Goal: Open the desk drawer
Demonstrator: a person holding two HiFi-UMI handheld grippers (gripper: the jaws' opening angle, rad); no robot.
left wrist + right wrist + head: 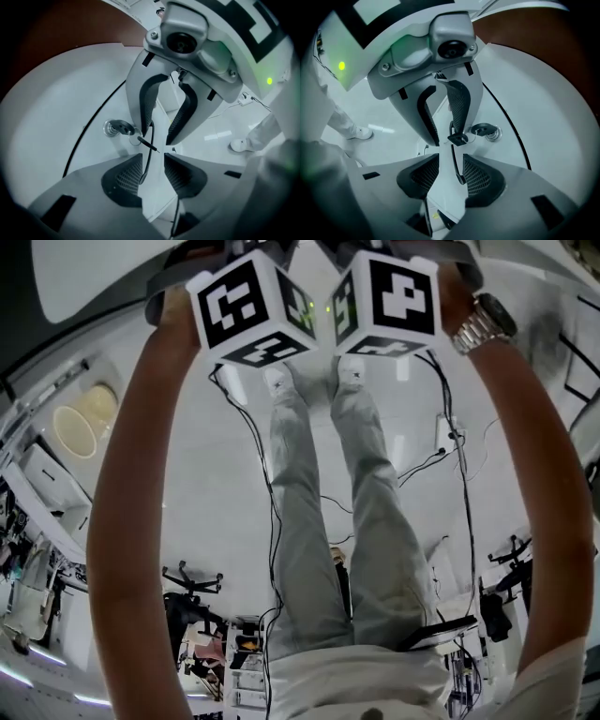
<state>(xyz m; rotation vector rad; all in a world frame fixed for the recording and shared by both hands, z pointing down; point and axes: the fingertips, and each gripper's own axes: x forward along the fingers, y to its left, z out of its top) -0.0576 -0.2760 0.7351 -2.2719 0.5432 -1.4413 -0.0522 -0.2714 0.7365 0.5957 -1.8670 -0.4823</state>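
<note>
Drawer front [61, 117]: a smooth white panel is seen filling the left half of the left gripper view and the right half of the right gripper view. It is crossed by a thin curved black line.
Lock [111, 127]: a round, shiny metal cylinder is set in the panel, with a dark-headed key [123, 126] seated in it.
Black cord [145, 159]: a thin loop is seen hanging just beside the lock.
Left gripper [153, 161]: the jaws are held wide apart. The black pads are grid-textured and set in matte grey wedges. Only a narrow white edge of the panel and the cord are seen in the gap, and nothing is gripped.
Right gripper [451, 161]: the jaws are likewise spread wide over the same white edge and cord, and nothing is clamped.
Marker cubes [248, 310]: two white boxes with black square patterns are shown side by side at the top of the head view.
Brown surface [70, 23]: a matte reddish area is seen above the panel.
Floor [225, 474]: glossy and white.
</note>
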